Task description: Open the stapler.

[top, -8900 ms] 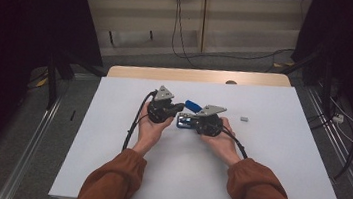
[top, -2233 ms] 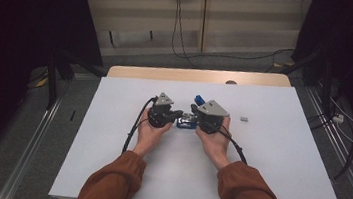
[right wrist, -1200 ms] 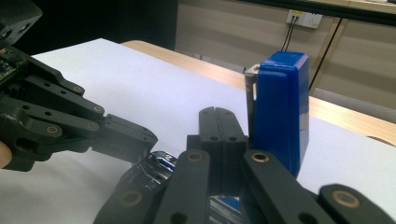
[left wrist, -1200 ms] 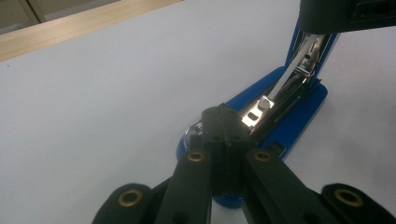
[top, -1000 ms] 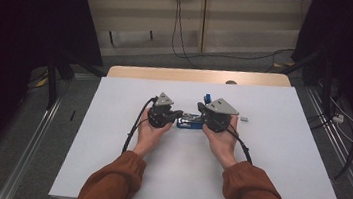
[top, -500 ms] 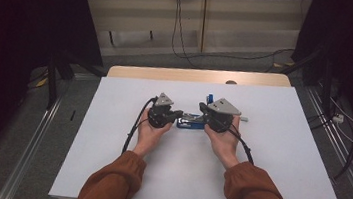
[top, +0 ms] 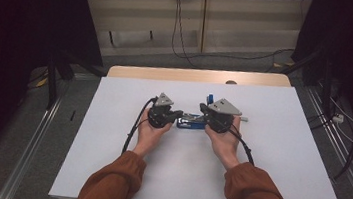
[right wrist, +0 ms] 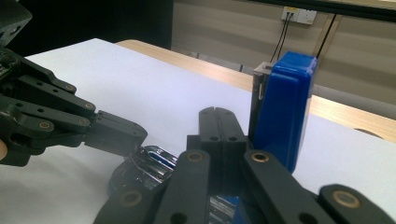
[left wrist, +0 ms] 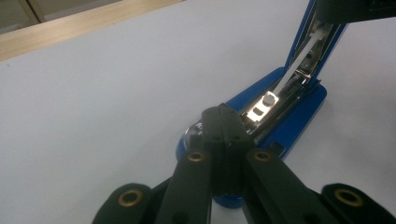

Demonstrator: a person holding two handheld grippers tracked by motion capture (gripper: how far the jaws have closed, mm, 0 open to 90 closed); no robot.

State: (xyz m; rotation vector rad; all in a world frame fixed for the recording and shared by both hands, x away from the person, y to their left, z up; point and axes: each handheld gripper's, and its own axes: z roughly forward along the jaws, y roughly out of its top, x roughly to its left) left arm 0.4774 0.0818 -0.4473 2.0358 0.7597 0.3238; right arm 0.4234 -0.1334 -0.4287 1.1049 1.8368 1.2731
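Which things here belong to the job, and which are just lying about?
In the job:
- blue stapler with metal staple track, lid swung up
- left gripper, shut, on its base
- right gripper, shut, beside the raised lid

Lying about:
- small grey object on the white tabletop
- black wall cables

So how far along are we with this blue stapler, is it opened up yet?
Done: the blue stapler's lid is swung up, baring the metal staple channel. In hand: the left gripper, jaws shut, presses on the stapler's front end, and the right gripper, also shut, sits beside the raised lid at the hinge end. Left: probably loading; a small grey piece lies on the white table.
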